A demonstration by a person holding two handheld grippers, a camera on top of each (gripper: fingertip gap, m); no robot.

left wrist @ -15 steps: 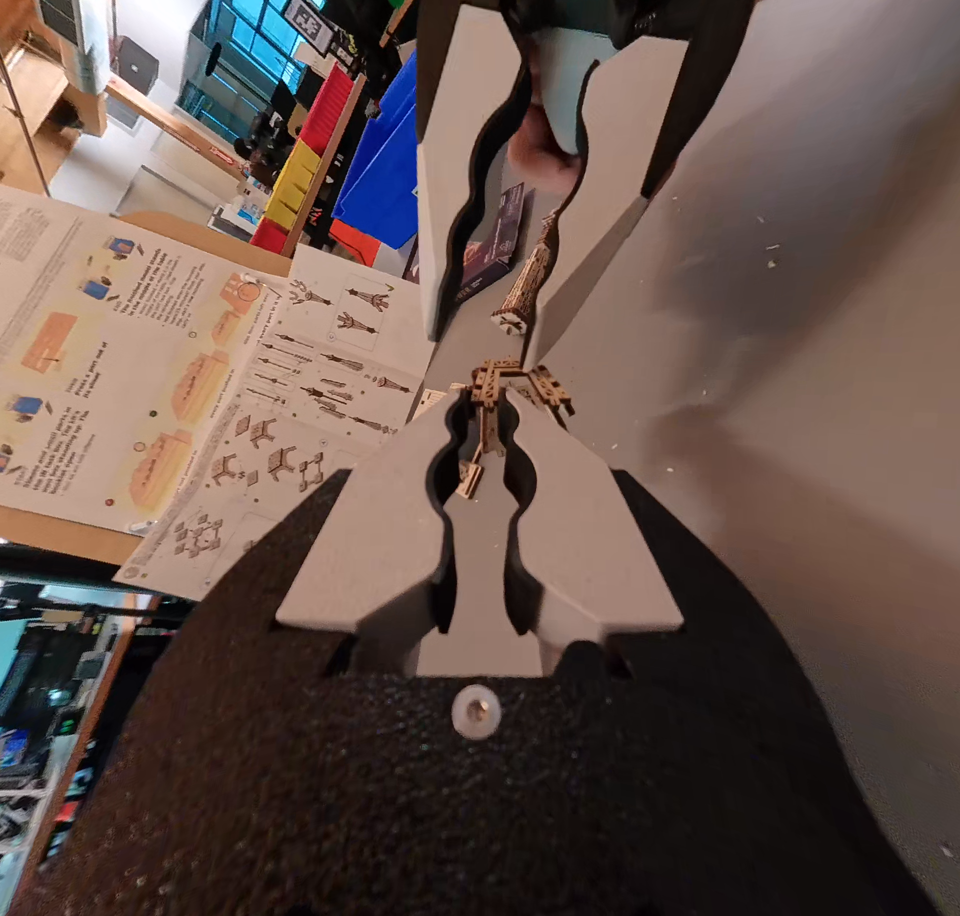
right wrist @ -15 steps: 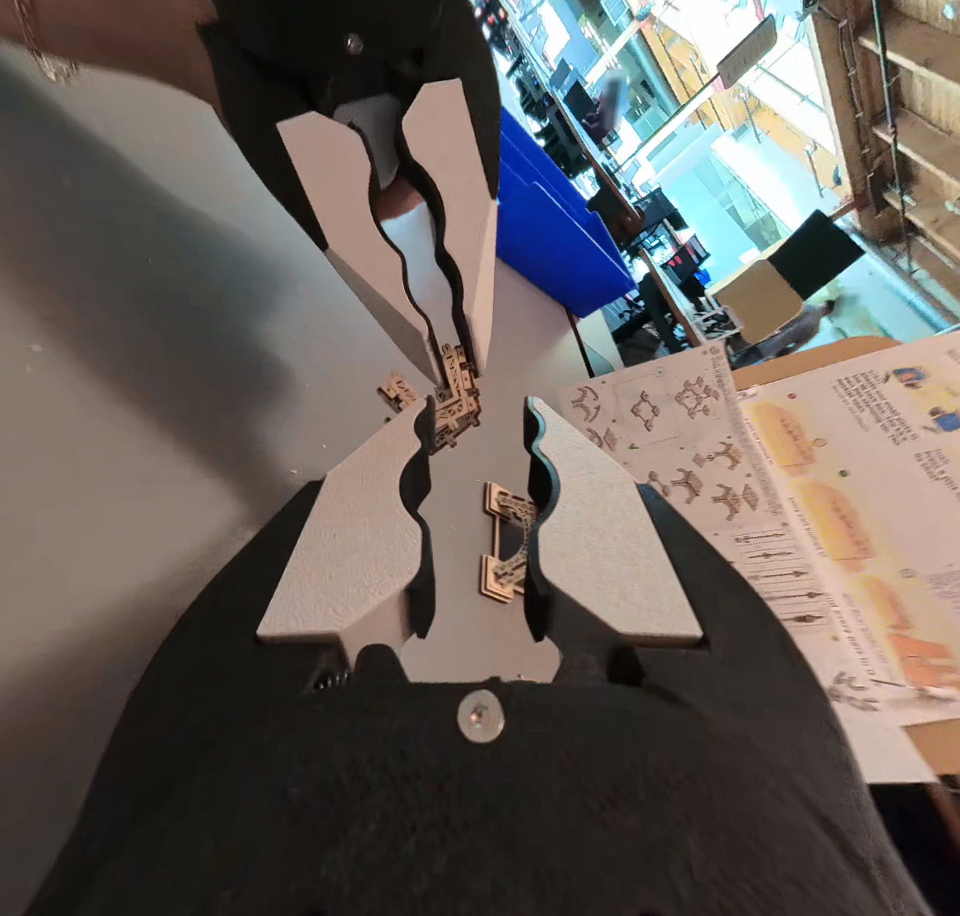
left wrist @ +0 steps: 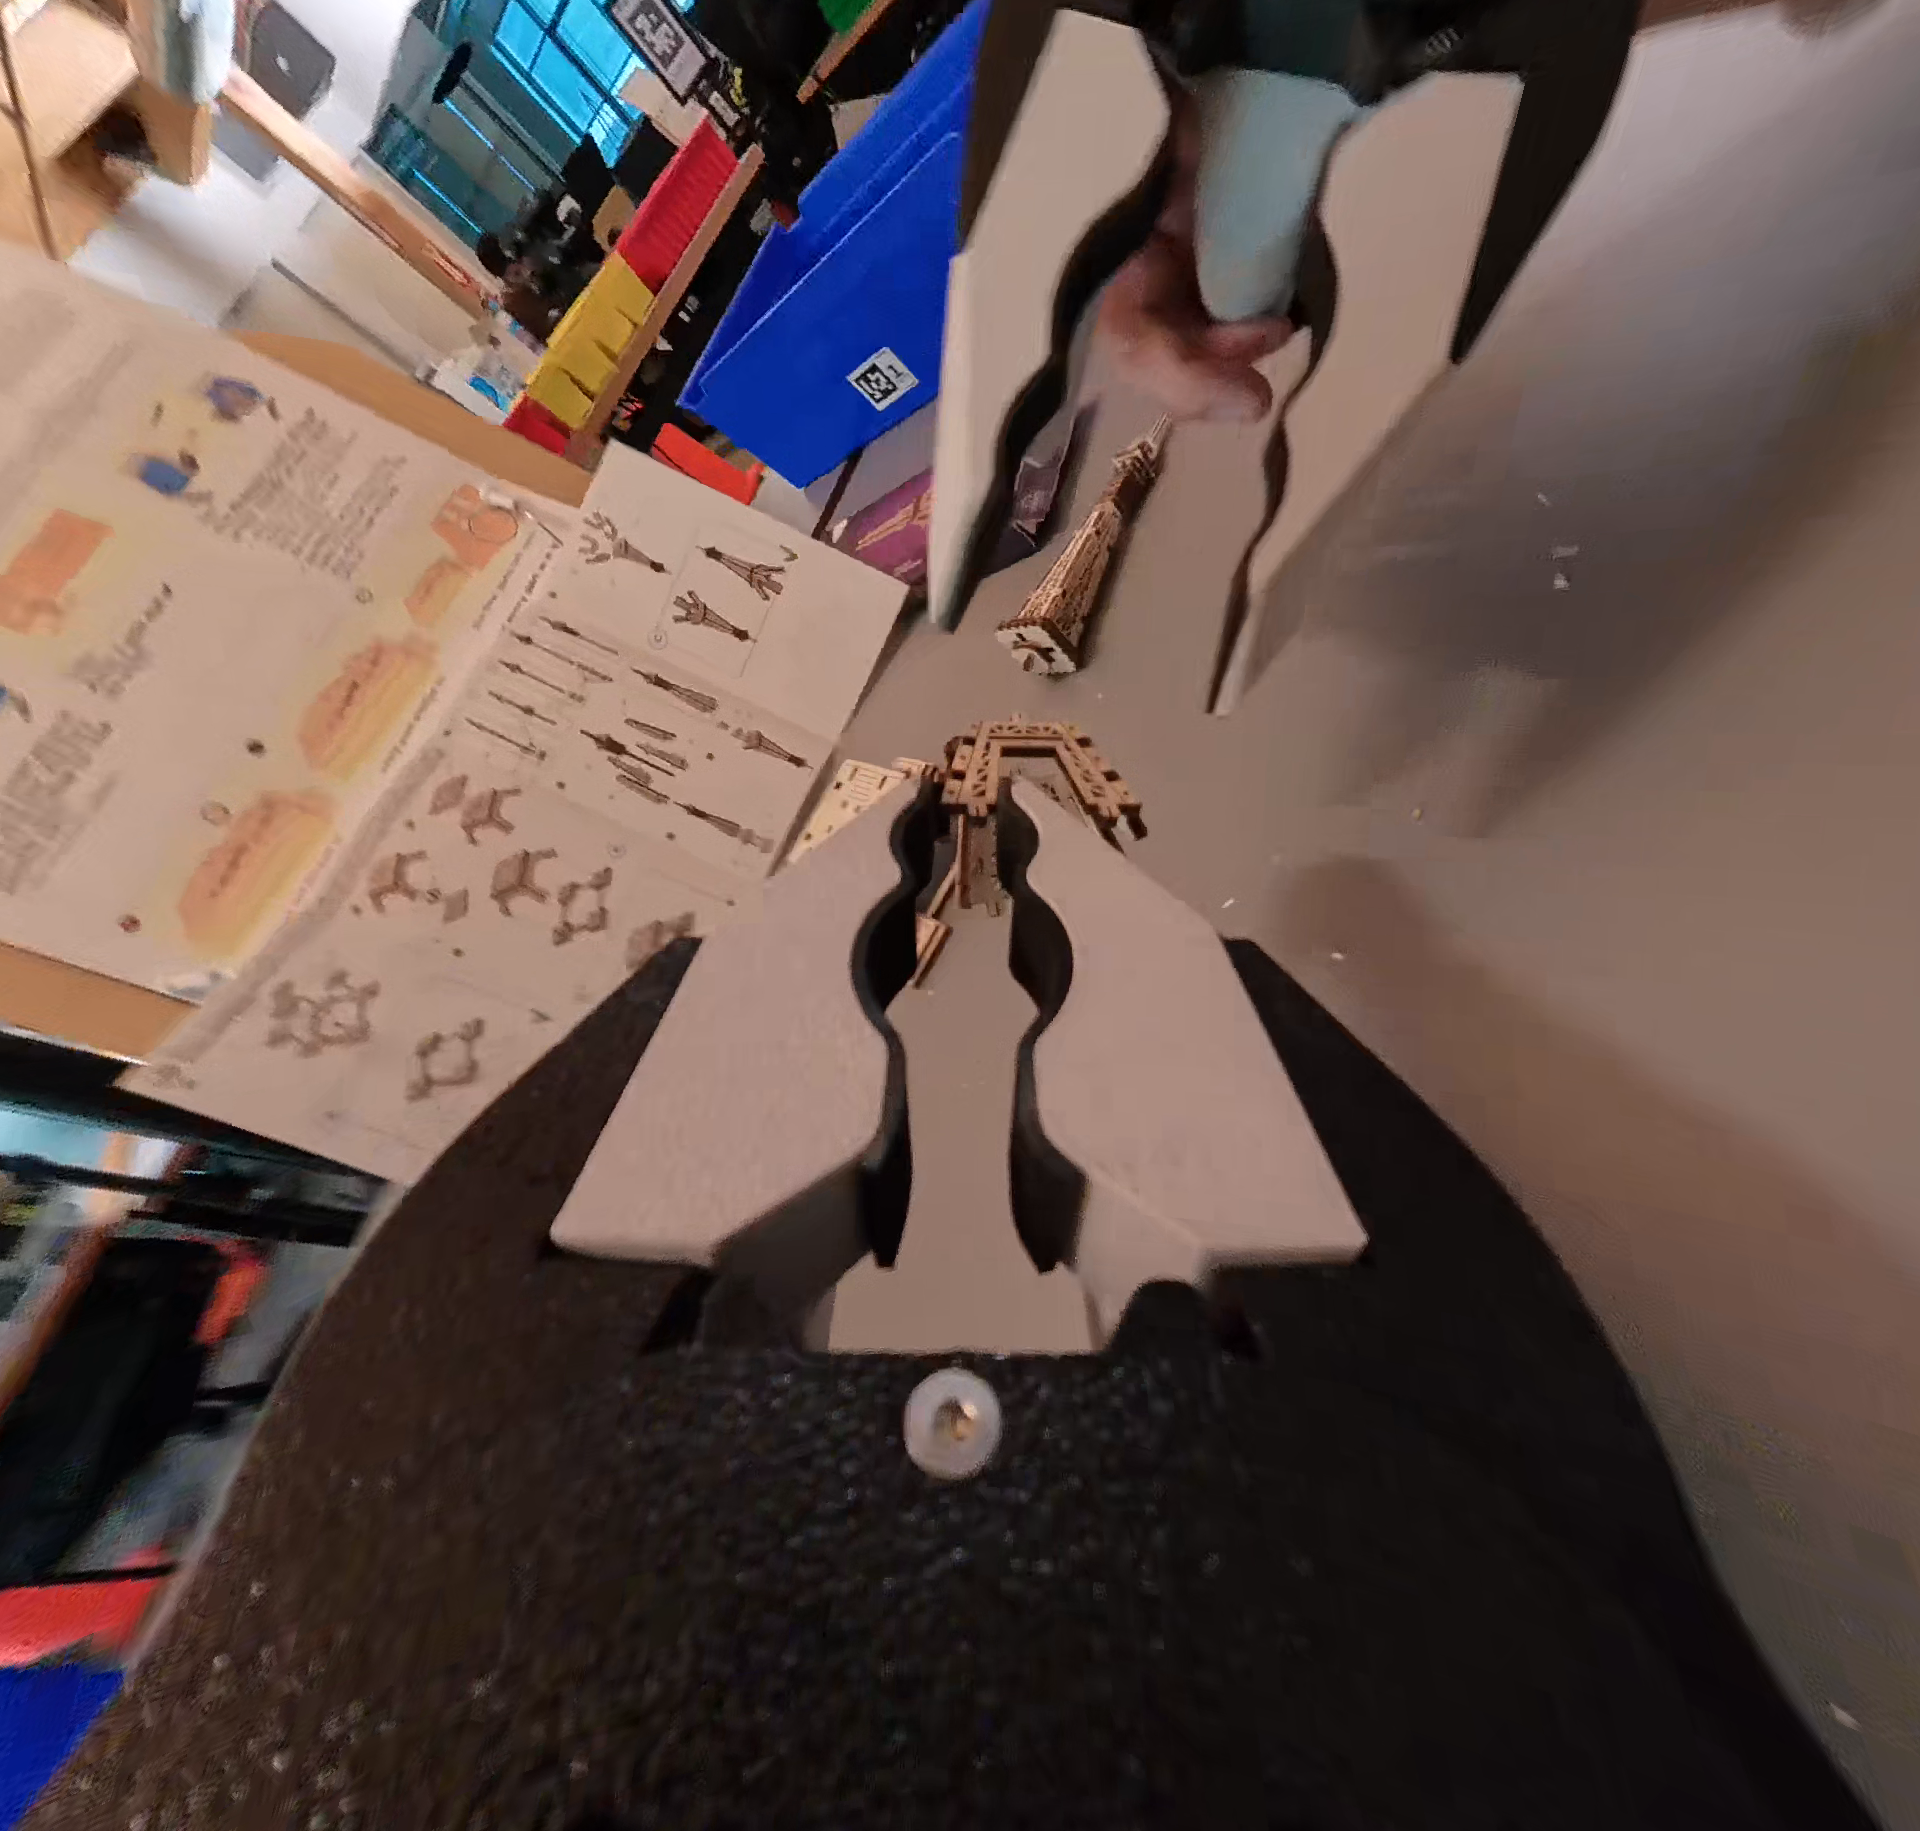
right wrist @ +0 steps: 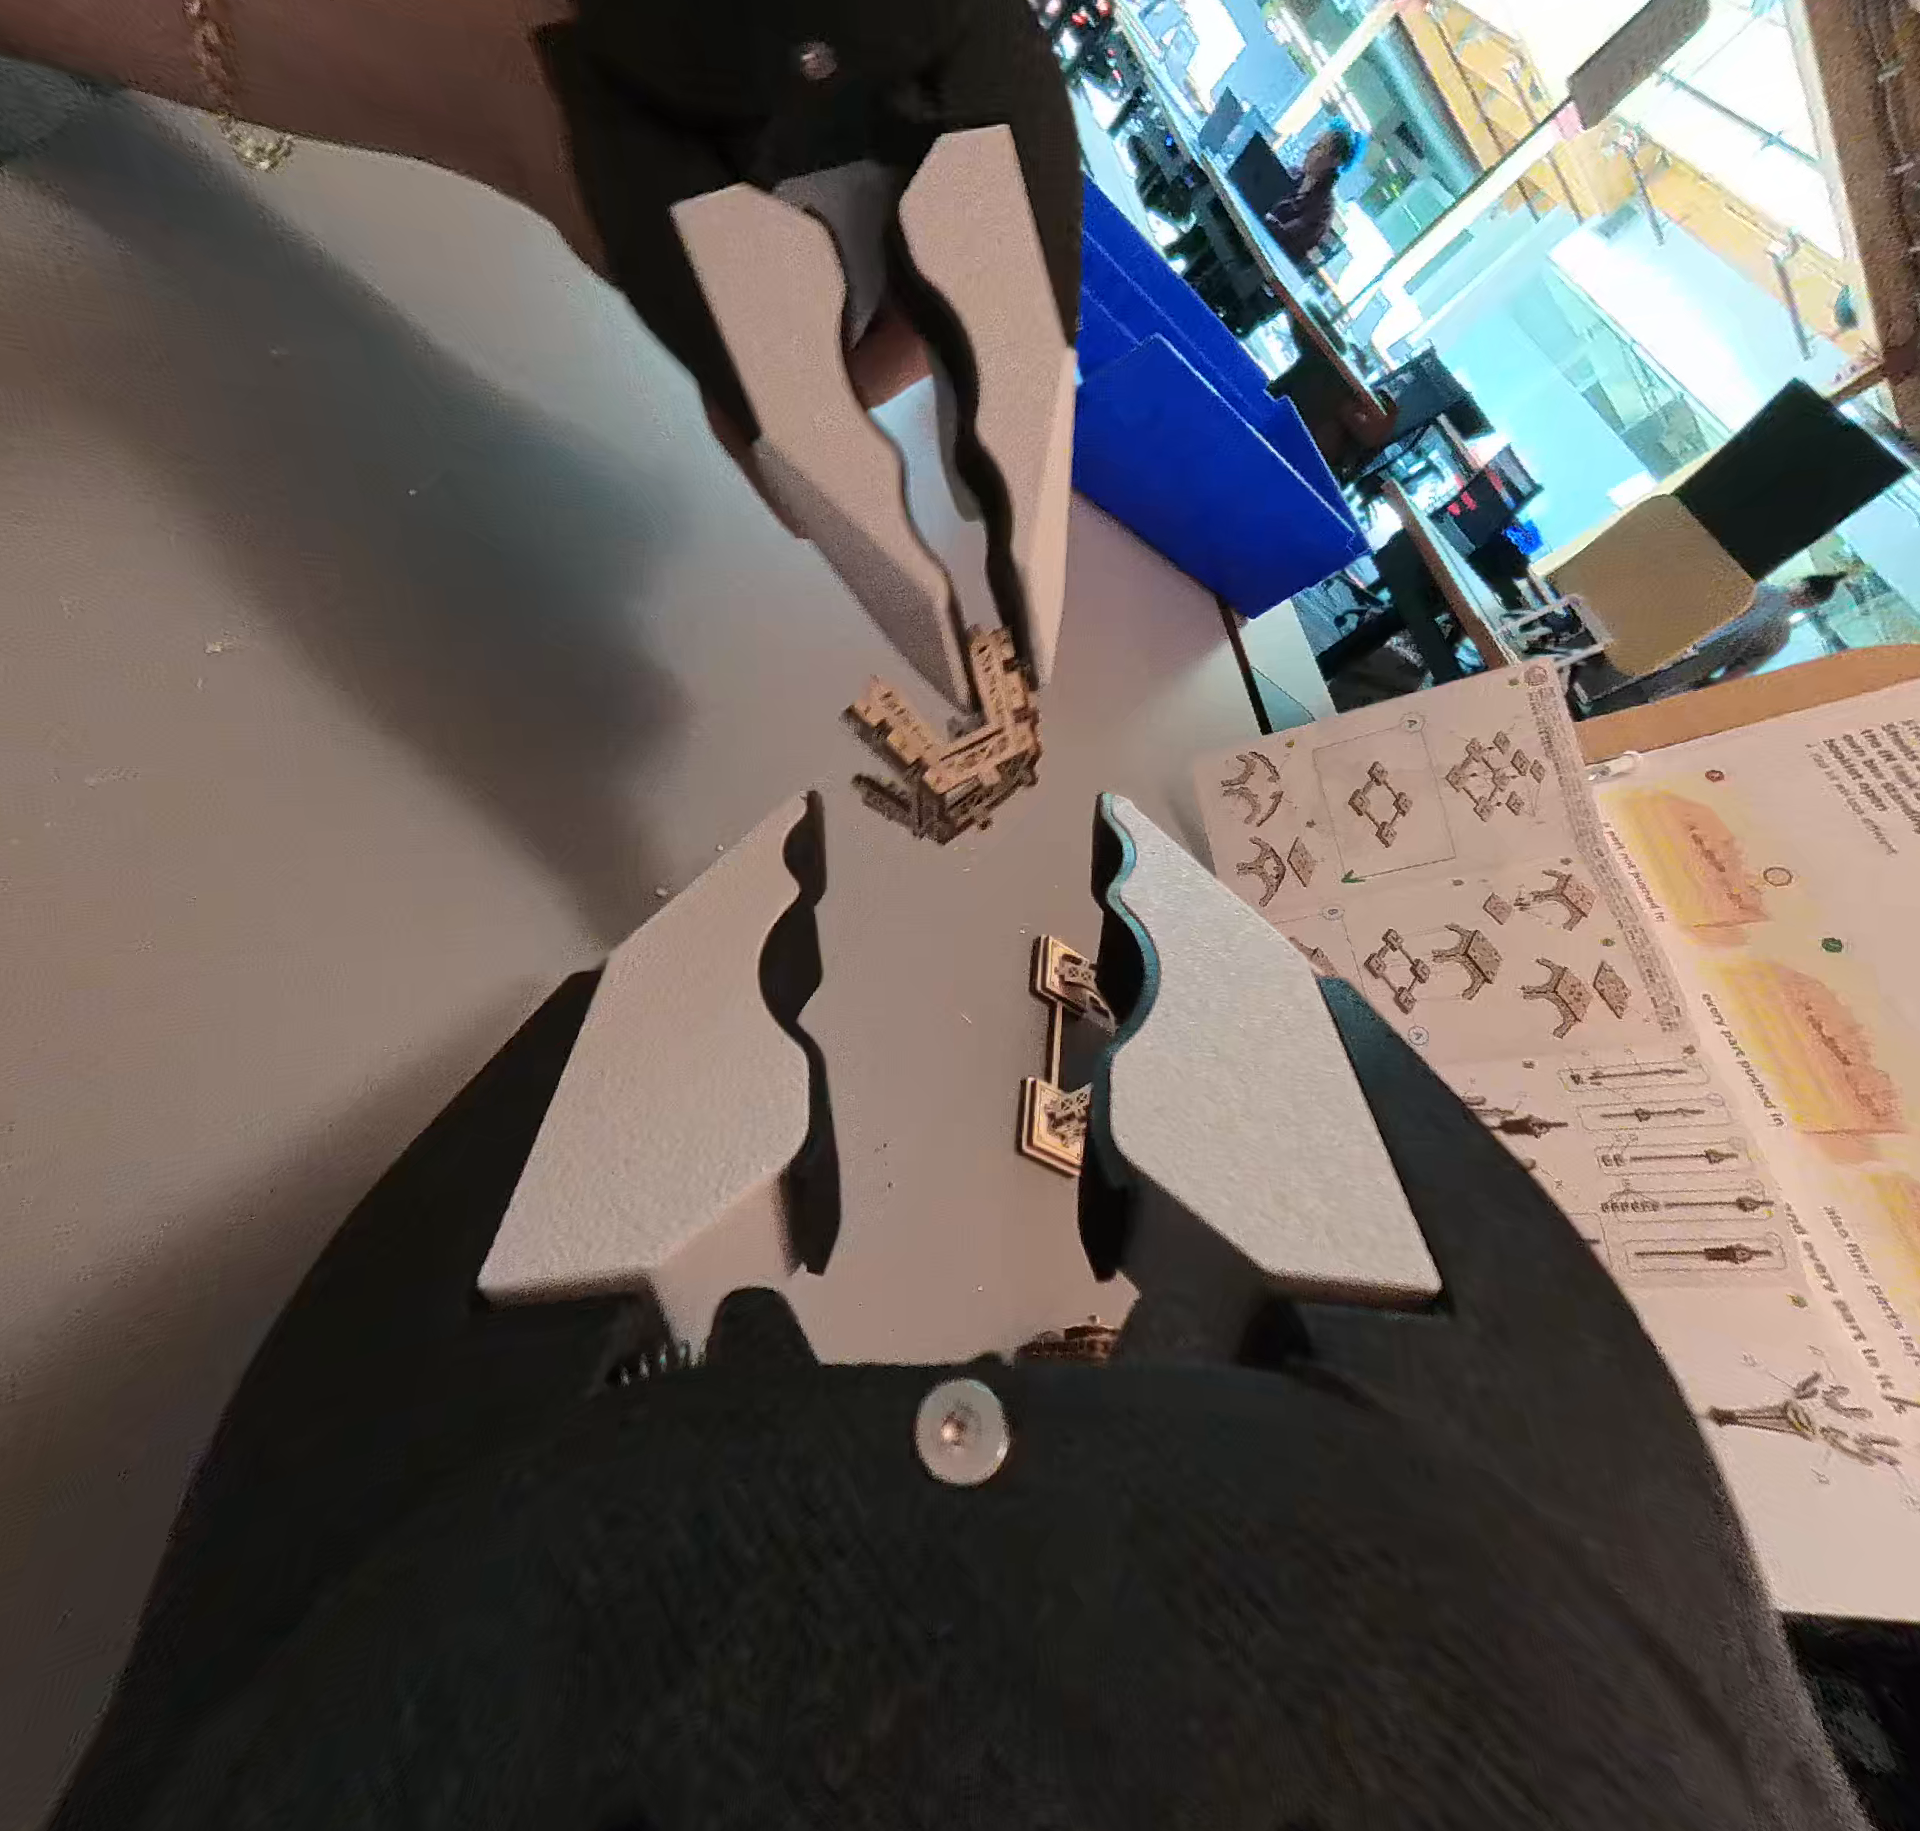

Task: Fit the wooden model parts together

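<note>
Left gripper [left wrist: 966,805] jaws pinch the wooden base [left wrist: 1023,779] just above the table [left wrist: 1558,950]. Right gripper [right wrist: 956,815] jaws are spread and empty; a flat frame [right wrist: 1060,1054] lies between them. The spire [left wrist: 1081,555] lies beyond.

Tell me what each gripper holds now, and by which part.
The left gripper pinches the wooden arch piece by one leg. The right gripper is open and holds nothing.

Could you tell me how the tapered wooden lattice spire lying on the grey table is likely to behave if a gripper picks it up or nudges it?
The tapered wooden lattice spire looks thin and cut-through, so probably light and fragile under a hard squeeze. Lying on its side on the grey table, it may pivot rather than roll straight, given its taper. Its narrow tip seems likeliest to snap.
</note>
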